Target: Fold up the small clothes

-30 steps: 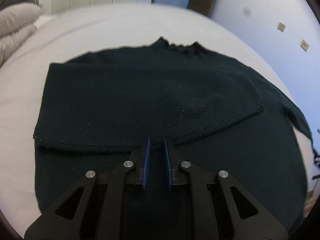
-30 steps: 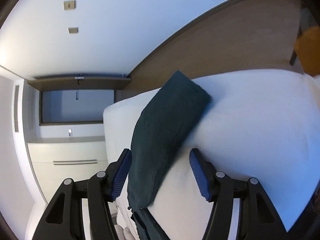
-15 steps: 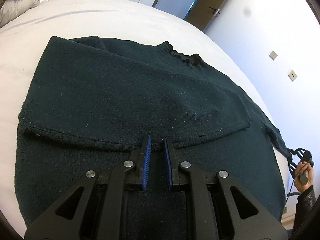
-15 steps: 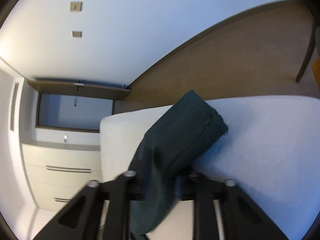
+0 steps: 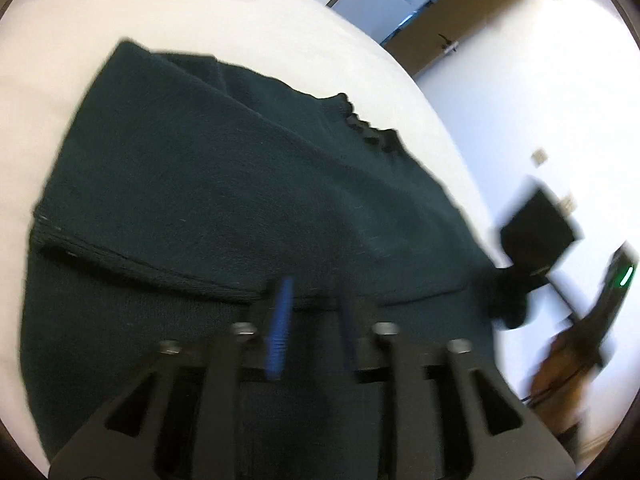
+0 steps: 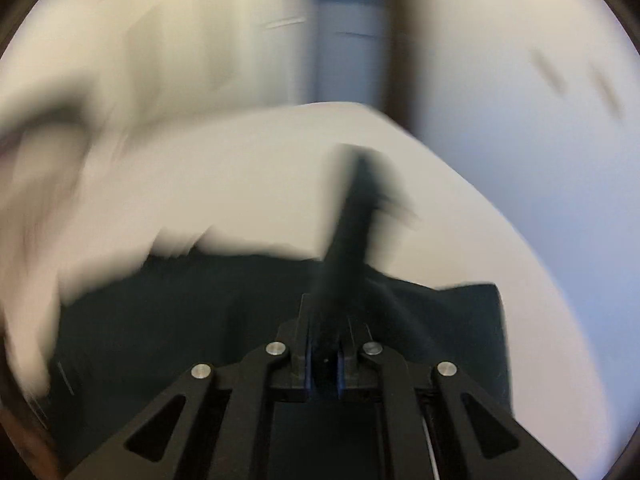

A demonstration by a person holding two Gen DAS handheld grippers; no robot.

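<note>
A dark green sweater (image 5: 224, 208) lies flat on the white bed (image 5: 200, 20), its hem (image 5: 160, 276) folded up across the body and its collar (image 5: 368, 132) at the far side. My left gripper (image 5: 314, 320) hovers at that folded hem with its jaws opening; the fabric lies under the tips and the pads do not press it. My right gripper (image 6: 323, 356) is closing on the sweater's sleeve (image 6: 352, 216), which stands up from its jaws over the sweater body (image 6: 180, 320). In the left wrist view the right gripper (image 5: 512, 304) shows blurred at the sweater's right edge.
The bed's edge (image 5: 440, 128) runs close behind the collar, with a white wall (image 5: 520, 92) and a brown door (image 5: 448, 12) beyond. A person's hand (image 5: 560, 368) holds the right tool at the bed's right side. White bedding (image 6: 60, 168) blurs at the left.
My left jaws have parted and the tool has rolled and shifted along the hem. My right gripper has shut on the sleeve and swung round with it toward the sweater body.
</note>
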